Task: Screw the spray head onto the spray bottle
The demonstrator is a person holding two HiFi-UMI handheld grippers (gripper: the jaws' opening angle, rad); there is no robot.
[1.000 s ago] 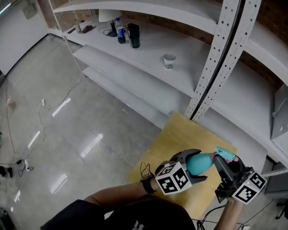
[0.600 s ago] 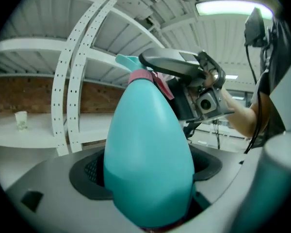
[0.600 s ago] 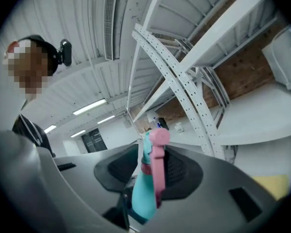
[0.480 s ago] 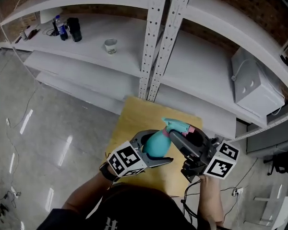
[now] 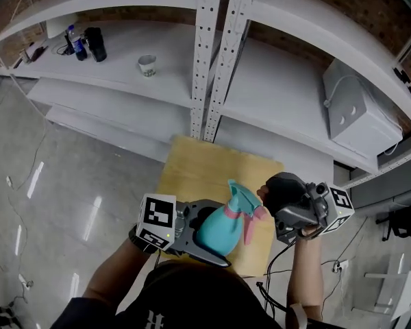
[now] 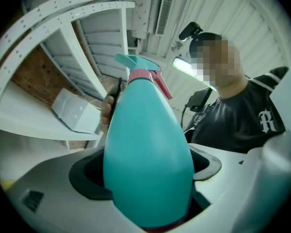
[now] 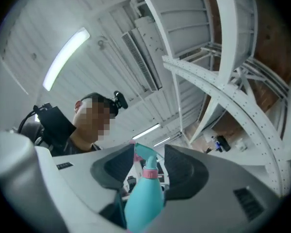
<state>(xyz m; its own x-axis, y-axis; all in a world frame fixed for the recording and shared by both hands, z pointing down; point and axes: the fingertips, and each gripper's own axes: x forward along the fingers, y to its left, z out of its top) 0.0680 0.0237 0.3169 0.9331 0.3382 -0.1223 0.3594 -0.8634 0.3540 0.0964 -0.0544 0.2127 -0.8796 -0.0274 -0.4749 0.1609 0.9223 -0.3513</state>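
Bottle (image 5: 216, 230) sits clamped between left gripper's (image 5: 221, 237) jaws.

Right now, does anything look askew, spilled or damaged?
Nothing stands out. The bottle is tilted only because the left gripper holds it above the table; the spray head looks squarely seated on its neck, and no spill shows.

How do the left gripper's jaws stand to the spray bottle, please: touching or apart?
Touching. The left gripper view shows the spray bottle wedged between the jaws of the left gripper, both pressing its sides.
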